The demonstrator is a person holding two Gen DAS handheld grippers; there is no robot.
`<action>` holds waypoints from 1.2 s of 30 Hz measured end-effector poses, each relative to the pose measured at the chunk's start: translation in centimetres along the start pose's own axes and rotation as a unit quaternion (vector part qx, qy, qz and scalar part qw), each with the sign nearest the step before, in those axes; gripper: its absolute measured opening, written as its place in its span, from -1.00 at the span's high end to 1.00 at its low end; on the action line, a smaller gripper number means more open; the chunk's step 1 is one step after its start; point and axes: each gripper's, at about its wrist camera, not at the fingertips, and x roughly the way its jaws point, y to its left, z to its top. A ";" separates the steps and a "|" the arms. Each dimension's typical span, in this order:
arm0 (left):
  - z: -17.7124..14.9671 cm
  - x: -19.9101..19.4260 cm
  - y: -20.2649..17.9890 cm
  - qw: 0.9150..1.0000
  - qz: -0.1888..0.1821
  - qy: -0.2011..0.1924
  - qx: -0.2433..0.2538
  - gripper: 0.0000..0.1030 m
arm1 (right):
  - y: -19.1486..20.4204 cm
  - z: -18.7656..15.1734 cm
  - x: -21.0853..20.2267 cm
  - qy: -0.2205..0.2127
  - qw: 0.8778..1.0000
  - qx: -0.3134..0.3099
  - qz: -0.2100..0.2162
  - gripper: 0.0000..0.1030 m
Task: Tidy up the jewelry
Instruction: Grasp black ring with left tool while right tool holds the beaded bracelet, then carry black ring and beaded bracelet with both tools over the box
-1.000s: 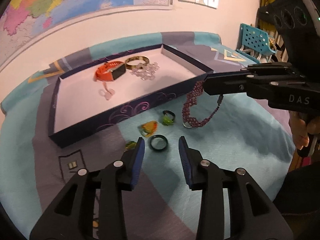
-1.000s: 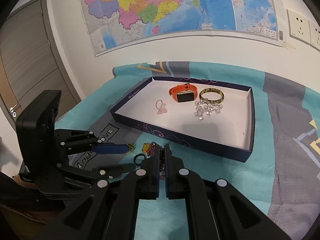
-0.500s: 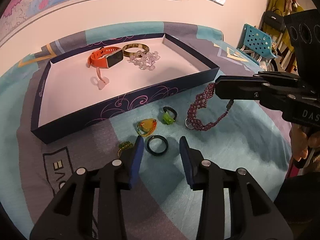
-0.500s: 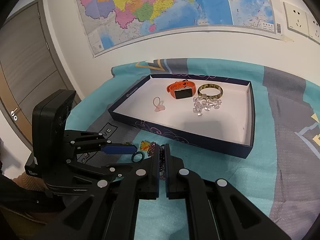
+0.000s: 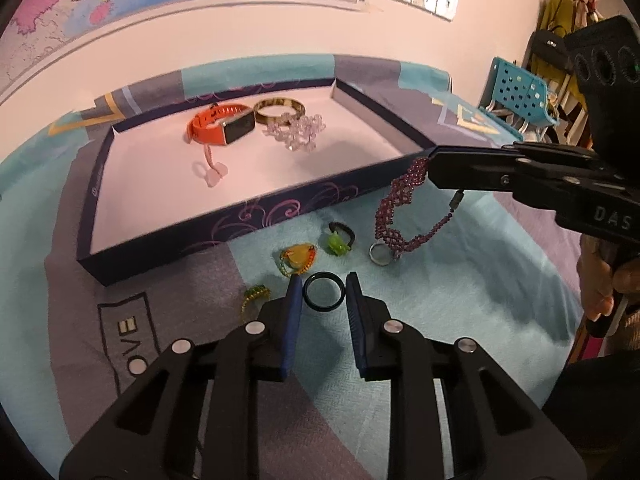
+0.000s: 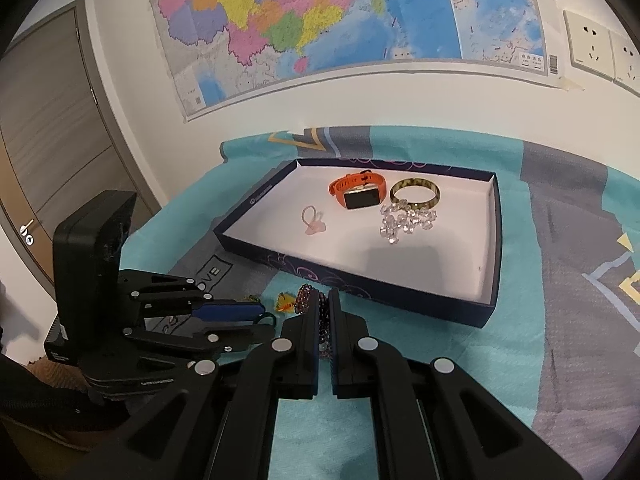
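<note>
1. The left gripper (image 5: 323, 288) sits low over the teal-and-grey bedspread (image 5: 460, 320), near the front long wall of the tray (image 5: 256, 216). Its jaws have just been closing; the black ring (image 5: 323, 291) lies flat between the blue pads (image 5: 294, 312), a thin gap visible on either side, so no pinch is confirmed
2. The right gripper (image 6: 325, 304) is pressed together on the purple beaded bracelet (image 5: 400, 204). The bracelet hangs from the tips just off the tray's front right corner; its lower loop reaches the bedspread
3. A silver ring (image 5: 380, 254) lies at the bracelet's lower end, touching or just beside it; which cannot be told
4. Loose on the bedspread along the tray's front wall: a green ring (image 5: 339, 240), a yellow-and-orange piece (image 5: 299, 260) and a small green-and-yellow beaded piece (image 5: 256, 294), the last just beside the left gripper's left finger
5. The tray is dark blue with a white floor. Near its back wall lie an orange watch (image 5: 222, 126), a gold bangle (image 5: 280, 114) and a clear crystal bracelet (image 5: 298, 132); the crystals touch the bangle
6. A pink ring (image 5: 210, 170) lies alone toward the middle of the tray floor
7. A hand (image 5: 608, 284) grips the right gripper's handle at the right edge of the left wrist view
</note>
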 end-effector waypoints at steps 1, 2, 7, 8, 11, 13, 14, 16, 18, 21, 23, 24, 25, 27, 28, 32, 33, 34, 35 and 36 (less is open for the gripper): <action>0.1 -0.3 0.1 1.000 -0.002 -0.004 -0.002 0.56 | -0.1 0.1 -0.1 -0.003 1.000 0.000 -0.001 0.94; 0.1 -0.6 0.2 1.000 -0.002 -0.008 -0.004 0.56 | -0.2 0.3 -0.2 -0.004 1.000 0.000 -0.002 0.94; 0.8 -1.9 0.5 1.000 -0.001 -0.025 -0.010 0.56 | -0.5 0.9 -0.6 -0.013 1.000 0.000 -0.004 0.94; 0.9 -2.1 0.5 1.000 0.001 -0.027 -0.010 0.56 | -0.5 1.0 -0.7 -0.014 1.000 -0.001 -0.004 0.94; 1.2 -2.4 0.6 0.999 0.003 -0.032 -0.009 0.56 | -0.5 1.2 -0.7 -0.016 1.000 -0.003 -0.004 0.94; 1.4 -2.6 0.5 0.999 0.007 -0.035 -0.009 0.56 | -0.5 1.4 -0.7 -0.017 1.000 -0.004 -0.004 0.94; 1.5 -2.7 0.5 0.999 0.007 -0.037 -0.009 0.56 | -0.5 1.5 -0.7 -0.017 1.000 -0.004 -0.004 0.94; 1.6 -2.9 0.6 0.999 0.009 -0.039 -0.009 0.56 | -0.5 1.7 -0.7 -0.018 1.000 -0.005 -0.005 0.94; 1.8 -2.9 0.7 0.999 0.010 -0.040 -0.009 0.56 | -0.5 1.8 -0.7 -0.020 1.000 -0.006 -0.005 0.94; 2.0 -3.1 0.8 0.999 0.011 -0.043 -0.010 0.56 | -0.5 2.1 -0.7 -0.023 1.000 -0.007 -0.007 0.94; 2.1 -3.1 0.9 0.999 0.012 -0.045 -0.011 0.56 | -0.6 2.3 -0.8 -0.024 1.000 -0.007 -0.008 0.94; 2.2 -3.2 1.0 0.999 0.012 -0.047 -0.011 0.56 | -0.6 2.4 -0.7 -0.025 1.000 -0.008 -0.008 0.94; 2.2 -3.3 1.0 0.999 0.013 -0.049 -0.011 0.56 | -0.6 2.5 -0.7 -0.025 1.000 -0.008 -0.008 0.94; 2.3 -3.4 1.1 0.999 0.013 -0.051 -0.013 0.56 | -0.6 2.8 -0.7 -0.026 1.000 -0.009 -0.008 0.94; 2.4 -3.4 1.2 0.999 0.014 -0.051 -0.013 0.56 | -0.7 2.8 -0.7 -0.027 1.000 -0.009 -0.008 0.94; 2.7 -3.5 1.7 0.998 0.016 -0.055 -0.018 0.56 | -0.8 3.2 -0.6 -0.029 0.999 -0.010 -0.009 0.94; 2.8 -3.5 1.8 0.998 0.018 -0.058 -0.020 0.56 | -0.8 3.4 -0.6 -0.030 0.999 -0.010 -0.009 0.94; 2.9 -3.6 1.9 0.998 0.018 -0.059 -0.020 0.56 | -0.9 3.5 -0.6 -0.030 0.999 -0.010 -0.010 0.94; 3.0 -3.7 2.0 0.998 0.018 -0.061 -0.022 0.56 | -1.0 3.6 -0.6 -0.031 0.999 -0.009 -0.010 0.94; 3.1 -3.7 2.2 0.998 0.020 -0.063 -0.023 0.56 | -1.1 3.7 -0.6 -0.032 0.999 -0.008 -0.010 0.94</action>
